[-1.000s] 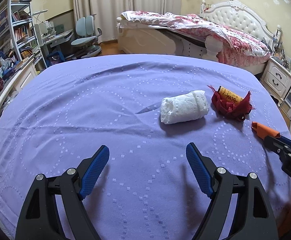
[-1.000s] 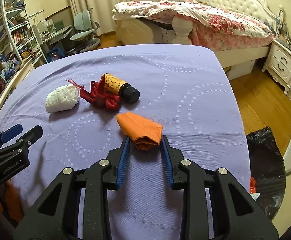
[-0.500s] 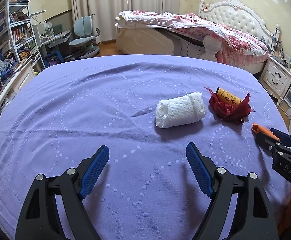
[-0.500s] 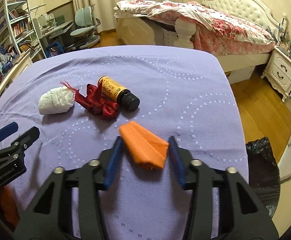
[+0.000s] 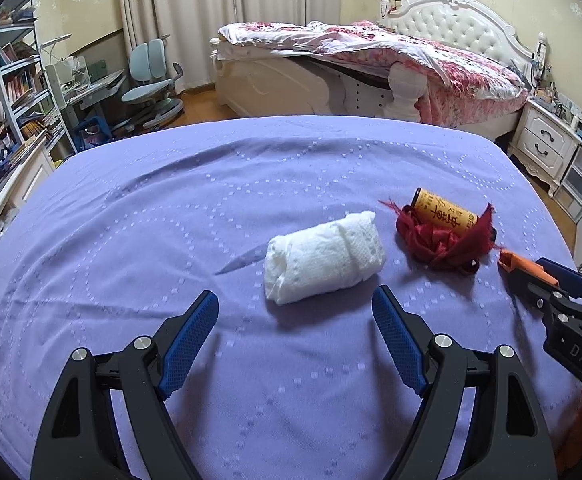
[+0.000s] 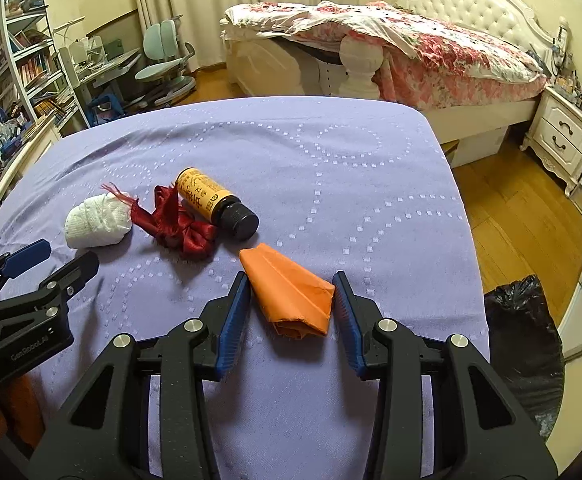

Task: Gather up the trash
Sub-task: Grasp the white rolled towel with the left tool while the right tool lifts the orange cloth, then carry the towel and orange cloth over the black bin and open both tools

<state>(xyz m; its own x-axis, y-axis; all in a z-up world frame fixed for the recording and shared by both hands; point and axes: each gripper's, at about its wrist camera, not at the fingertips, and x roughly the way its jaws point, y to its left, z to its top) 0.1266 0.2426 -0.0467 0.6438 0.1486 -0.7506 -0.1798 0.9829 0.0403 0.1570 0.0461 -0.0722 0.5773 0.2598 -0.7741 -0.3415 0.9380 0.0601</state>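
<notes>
- Trash on the purple dotted tablecloth: folded orange paper wedge lies near the table's right edge, framed by the right gripper, blue pads either side of it. Jaws released, small gaps both sides, so no grip yet.
- Next along: amber glass bottle w/ yellow label and black cap on its side, touching a crumpled dark-red ribbon; white rolled-up tissue wad just beside the ribbon, further left.
- Left gripper hovers short of the white wad, jaws spread wide, holding nothing. Wad sits roughly centred ahead of the gap.
- Black bin bag on the floor off the table's right side, below the edge; prob. the drop point.
- Step in hand, as I read it: right side lining up the pick of the orange wedge; nothing collected by either gripper at this moment.
- Next move calls for: clench pads on the wedge's wide end, lift clear, swing right over the bag. Paper is thin and flat, so pads need to go low or they'll skid over it.
- Vs 1 s ago: right jaws were narrow w/ the wedge just beyond the tips; now wider and further fwd, wedge between the pads. Left gripper has closed in on the wad, which shows nearer the tips; jaw spread unchanged.
</notes>
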